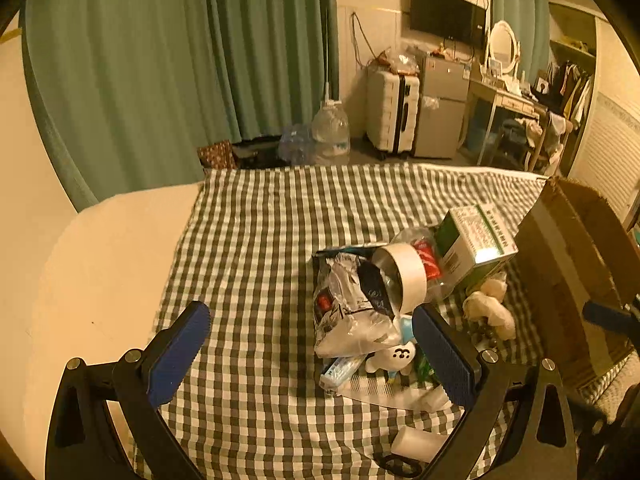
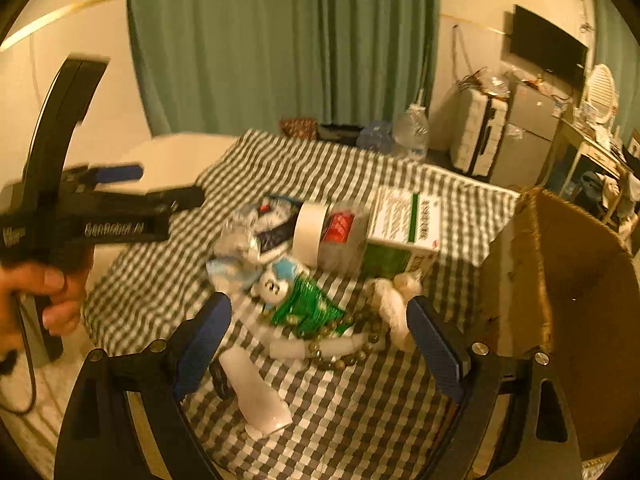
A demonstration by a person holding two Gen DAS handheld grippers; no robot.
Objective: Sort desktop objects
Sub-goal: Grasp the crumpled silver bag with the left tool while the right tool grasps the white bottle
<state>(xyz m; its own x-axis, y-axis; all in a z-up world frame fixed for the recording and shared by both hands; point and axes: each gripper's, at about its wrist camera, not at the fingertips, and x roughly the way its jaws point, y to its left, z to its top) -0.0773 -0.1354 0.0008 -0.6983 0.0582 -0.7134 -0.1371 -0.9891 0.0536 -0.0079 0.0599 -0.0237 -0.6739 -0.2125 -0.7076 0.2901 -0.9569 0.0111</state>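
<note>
Behind the table hang green curtains (image 1: 168, 72), with a white suitcase (image 1: 392, 110), water jug (image 1: 331, 128), and wall-mounted television (image 1: 446, 14).

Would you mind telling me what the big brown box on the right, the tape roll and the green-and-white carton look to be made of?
Brown box: corrugated cardboard, matte, with a rough, frayed rim. Tape roll: probably paper or plastic tape, smooth off-white band; its core is not clear. Carton: printed paperboard, slightly glossy, judging by the bright glare on its corner.
</note>
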